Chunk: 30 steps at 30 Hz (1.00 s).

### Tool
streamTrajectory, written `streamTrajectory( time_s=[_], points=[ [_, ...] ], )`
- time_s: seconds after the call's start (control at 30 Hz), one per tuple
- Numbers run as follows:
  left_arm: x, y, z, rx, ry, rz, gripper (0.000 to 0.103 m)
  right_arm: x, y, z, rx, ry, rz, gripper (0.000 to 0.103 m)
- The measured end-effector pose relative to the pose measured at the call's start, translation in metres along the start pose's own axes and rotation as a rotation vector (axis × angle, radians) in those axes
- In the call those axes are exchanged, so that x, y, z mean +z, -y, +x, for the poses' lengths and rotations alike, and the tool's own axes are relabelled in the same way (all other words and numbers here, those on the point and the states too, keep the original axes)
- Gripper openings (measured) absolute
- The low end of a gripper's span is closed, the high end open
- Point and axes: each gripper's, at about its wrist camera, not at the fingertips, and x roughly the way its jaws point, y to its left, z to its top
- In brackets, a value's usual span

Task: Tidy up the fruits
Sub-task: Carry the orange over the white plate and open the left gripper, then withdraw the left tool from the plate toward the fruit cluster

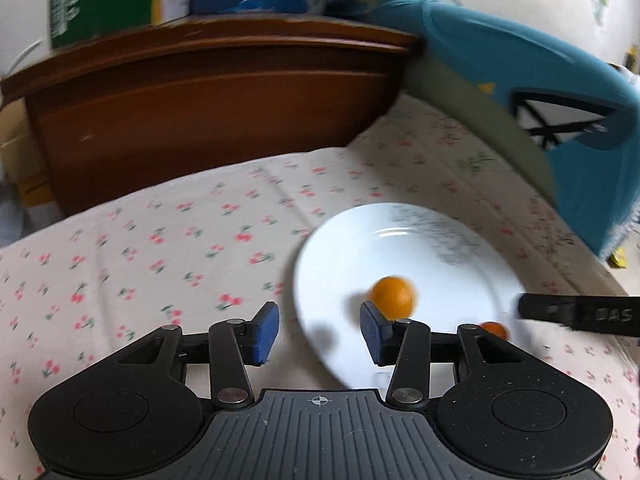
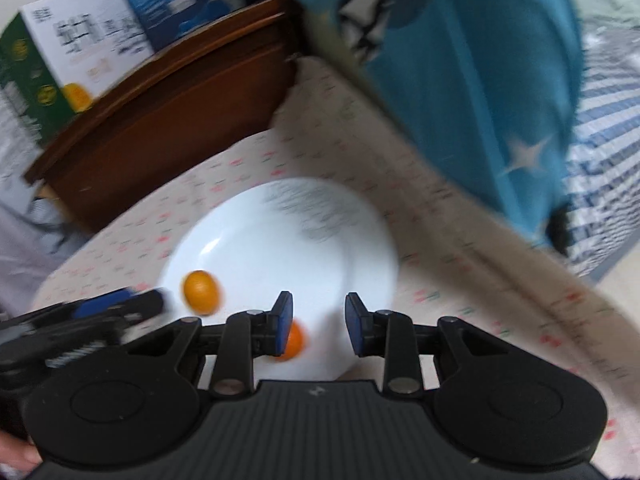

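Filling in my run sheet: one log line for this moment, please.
left gripper: open, empty | right gripper: open, empty | two oranges on white plate

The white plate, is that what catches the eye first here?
Yes: the white plate lies on a cherry-print cloth, with two small orange fruits on its near side. Both open grippers, left and right, hang over its near edge, with a teal cloth behind.

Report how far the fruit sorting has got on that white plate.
Done: two small orange fruits lie on the white plate, one near its left rim, another at its near edge. In hand: nothing; the left gripper and right gripper both stand open and empty. Left: no loose fruit shows on the cherry-print cloth.
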Motion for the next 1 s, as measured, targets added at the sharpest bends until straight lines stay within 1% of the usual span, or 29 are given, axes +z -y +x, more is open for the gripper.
streamTrajectory(
  time_s=[0.07, 0.1, 0.17, 0.23, 0.3, 0.37, 0.63, 0.77, 1.0],
  points=[
    [-0.002, -0.004, 0.003, 0.02, -0.013, -0.012, 0.044, -0.001, 0.008, 0.002, -0.042, -0.006, 0.037, 0.03],
    [-0.003, -0.005, 0.005, 0.026, -0.021, -0.014, 0.044, -0.001, 0.012, 0.004, -0.049, -0.015, 0.05, 0.03],
    [-0.005, -0.007, 0.008, 0.026, -0.034, -0.017, 0.044, -0.003, 0.016, 0.01, -0.029, -0.045, 0.072, 0.03],
    [-0.007, -0.006, 0.009, 0.029, -0.037, -0.007, 0.044, -0.003, 0.017, 0.014, -0.003, -0.055, 0.082, 0.03],
    [-0.009, -0.006, 0.01, 0.035, -0.039, 0.001, 0.044, -0.001, 0.015, 0.018, 0.011, -0.057, 0.064, 0.032],
    [-0.01, -0.006, 0.008, 0.035, -0.035, -0.001, 0.046, -0.001, 0.012, 0.022, 0.002, -0.059, 0.038, 0.033],
    [-0.013, -0.007, 0.002, 0.07, -0.03, 0.008, 0.046, -0.005, -0.003, 0.026, -0.003, -0.039, -0.077, 0.034],
    [-0.014, -0.013, -0.003, 0.089, -0.039, -0.006, 0.046, -0.009, -0.012, 0.026, 0.02, -0.039, -0.124, 0.035],
    [-0.018, -0.019, -0.012, 0.104, -0.05, -0.024, 0.046, -0.013, -0.021, 0.028, 0.045, -0.046, -0.149, 0.036]
  ],
)
